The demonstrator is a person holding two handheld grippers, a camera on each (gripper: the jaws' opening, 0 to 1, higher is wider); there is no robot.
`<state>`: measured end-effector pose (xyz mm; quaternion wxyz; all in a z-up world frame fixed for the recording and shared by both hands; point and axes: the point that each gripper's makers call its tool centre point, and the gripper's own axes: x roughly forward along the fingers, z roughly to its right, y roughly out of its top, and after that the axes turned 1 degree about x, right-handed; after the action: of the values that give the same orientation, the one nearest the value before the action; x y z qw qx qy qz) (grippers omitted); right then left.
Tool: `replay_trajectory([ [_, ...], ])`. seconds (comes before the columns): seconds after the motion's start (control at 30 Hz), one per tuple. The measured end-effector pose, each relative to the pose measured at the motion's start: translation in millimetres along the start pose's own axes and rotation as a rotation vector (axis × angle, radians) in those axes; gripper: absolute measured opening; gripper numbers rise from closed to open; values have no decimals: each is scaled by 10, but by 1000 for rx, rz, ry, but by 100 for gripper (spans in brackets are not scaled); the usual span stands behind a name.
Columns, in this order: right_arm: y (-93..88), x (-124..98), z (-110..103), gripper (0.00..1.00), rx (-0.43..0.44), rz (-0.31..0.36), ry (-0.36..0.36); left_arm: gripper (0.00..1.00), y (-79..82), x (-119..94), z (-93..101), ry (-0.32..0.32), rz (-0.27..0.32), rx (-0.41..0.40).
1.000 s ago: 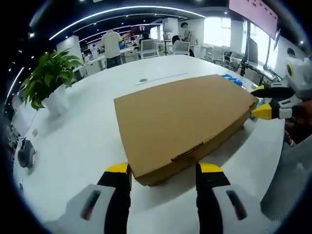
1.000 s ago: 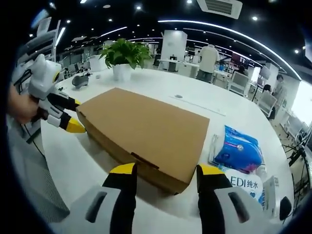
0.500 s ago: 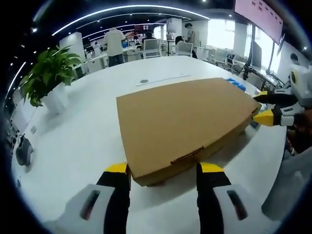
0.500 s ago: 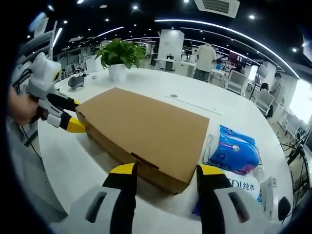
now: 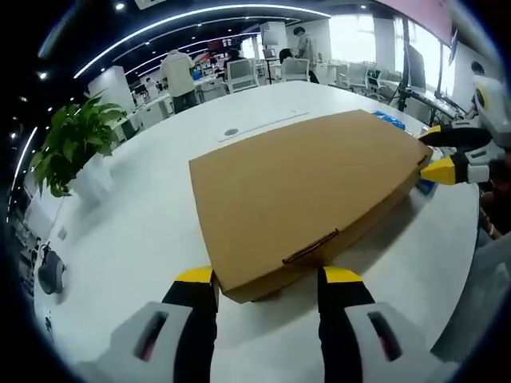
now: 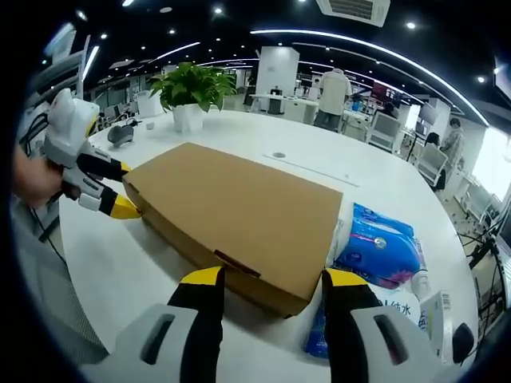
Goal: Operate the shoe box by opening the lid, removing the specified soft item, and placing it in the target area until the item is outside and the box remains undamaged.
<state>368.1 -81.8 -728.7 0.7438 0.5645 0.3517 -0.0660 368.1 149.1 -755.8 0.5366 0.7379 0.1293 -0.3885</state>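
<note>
A flat brown cardboard shoe box (image 5: 303, 187) lies on the white table (image 5: 136, 231) with its lid closed. My left gripper (image 5: 267, 279) is open, and the box's near corner with the lid's tuck tab (image 5: 311, 247) sits between its yellow-tipped jaws. At the box's opposite end, my right gripper (image 5: 433, 152) comes in from the right, open, its jaws straddling that corner. In the right gripper view the box (image 6: 239, 207) stretches away from my right gripper (image 6: 273, 279), and my left gripper (image 6: 121, 189), held by a hand, is at its far left corner.
A potted plant (image 5: 72, 144) (image 6: 192, 88) stands at the table's far side. A blue tissue pack (image 6: 379, 247) and a wipes pack (image 6: 399, 307) lie beside the box on the right. A small dark device (image 6: 120, 134) sits near the plant. People and chairs are far behind.
Both views have shifted a little with the hands. The box stays closed and in place, and both grippers keep their open stance at its two ends.
</note>
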Motion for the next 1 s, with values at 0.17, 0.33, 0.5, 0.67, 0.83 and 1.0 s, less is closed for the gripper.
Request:
replay_trajectory([
  [0.17, 3, 16, 29, 47, -3, -3, 5, 48, -3, 21, 15, -22, -14, -59],
  [0.33, -13, 22, 35, 47, 1, -8, 13, 51, 9, 17, 45, -30, -10, -90],
  [0.5, -16, 48, 80, 47, 14, -18, 10, 51, 52, 51, 53, -38, -10, -97],
  [0.67, 1, 68, 139, 47, 13, -34, 8, 52, 79, 70, 93, -47, -13, -100],
  [0.83, -2, 58, 119, 49, 29, -32, 17, 56, 63, 60, 128, -74, -4, -76],
  [1.0, 8, 12, 79, 51, 33, -31, 25, 55, 51, -10, 93, -80, 4, -68],
])
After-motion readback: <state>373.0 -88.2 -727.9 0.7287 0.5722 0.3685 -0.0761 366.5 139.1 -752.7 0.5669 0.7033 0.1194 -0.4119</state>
